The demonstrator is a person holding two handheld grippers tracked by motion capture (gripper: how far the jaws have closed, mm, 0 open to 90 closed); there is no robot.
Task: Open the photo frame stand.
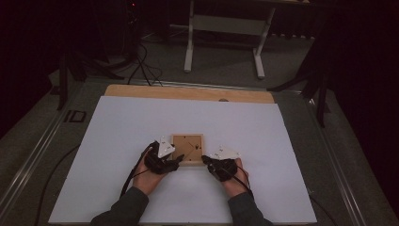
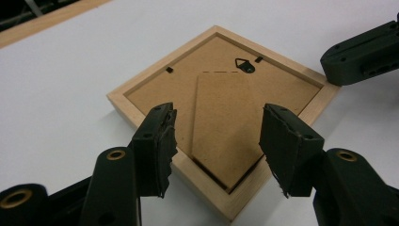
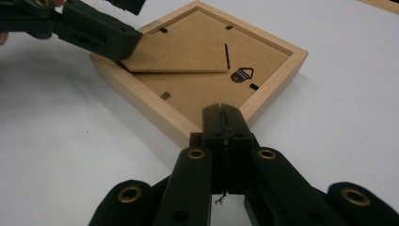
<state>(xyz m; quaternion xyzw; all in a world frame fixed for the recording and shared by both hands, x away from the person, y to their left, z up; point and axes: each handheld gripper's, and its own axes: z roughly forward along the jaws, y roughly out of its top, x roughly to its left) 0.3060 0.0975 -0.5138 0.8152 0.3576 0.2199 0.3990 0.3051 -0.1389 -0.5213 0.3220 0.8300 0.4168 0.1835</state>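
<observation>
Left gripper (image 2: 214,141), jaws spread apart, hovers over the near corner of the picture frame (image 2: 221,113), which lies face-down mid-table on the white sheet (image 1: 117,141). Looks light and stiff, maybe fragile underneath; I'd grip the wooden rim. Right gripper (image 3: 225,123), at the frame's 4 o'clock, has jaws pressed together, touching a corner.

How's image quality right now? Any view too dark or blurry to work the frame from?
High view: dim, surroundings near black, the picture frame small and soft. Left gripper view: evenly lit, frame back sharp, left gripper jaws slightly soft. Right gripper view: frame sharp, right gripper base blurred, faint shadow on the white sheet.
</observation>
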